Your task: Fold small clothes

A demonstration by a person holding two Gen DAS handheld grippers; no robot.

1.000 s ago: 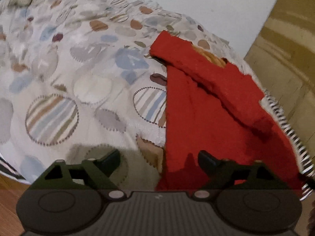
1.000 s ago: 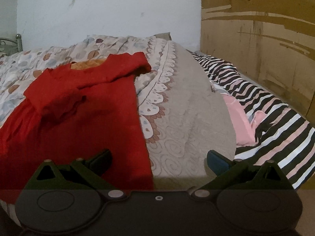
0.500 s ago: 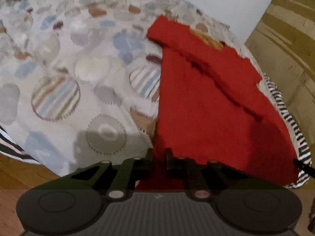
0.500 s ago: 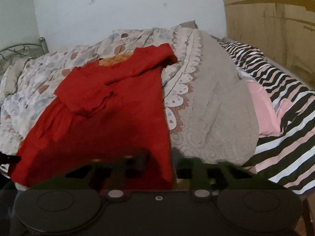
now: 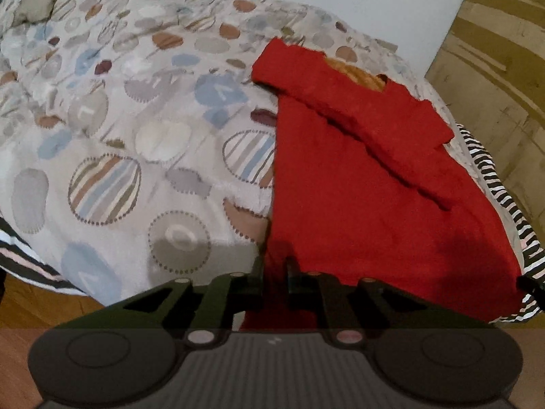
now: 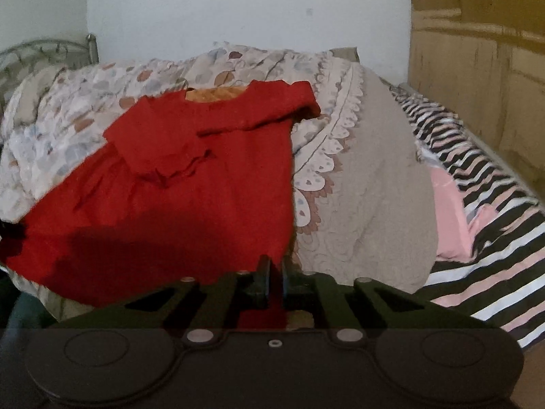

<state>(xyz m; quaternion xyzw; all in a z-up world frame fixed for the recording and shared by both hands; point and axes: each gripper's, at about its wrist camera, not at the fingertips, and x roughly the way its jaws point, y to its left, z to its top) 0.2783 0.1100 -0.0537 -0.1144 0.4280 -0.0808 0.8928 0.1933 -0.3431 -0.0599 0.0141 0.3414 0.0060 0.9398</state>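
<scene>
Mostly flat: small red dress (image 5: 374,197) lies on the bed, hem toward the cameras, one sleeve folded across the chest, orange lining showing at the neck.

Left wrist view: left tool (image 5: 275,267) pinches the hem's left corner; jaws easing apart, red cloth between the fingers (image 5: 257,272). Dress rests on a quilt with circle print (image 5: 136,136); wooden floor (image 5: 41,303) below the bed edge, not seen from the other side.

Right wrist view: right tool (image 6: 275,267) pinches the hem's right corner, jaws likewise easing apart on cloth. Only here: grey blanket with scalloped border (image 6: 368,184), striped sheet (image 6: 494,245), pink cloth (image 6: 446,201), metal bedframe (image 6: 47,47). Shadow darkens the lower hem.
</scene>
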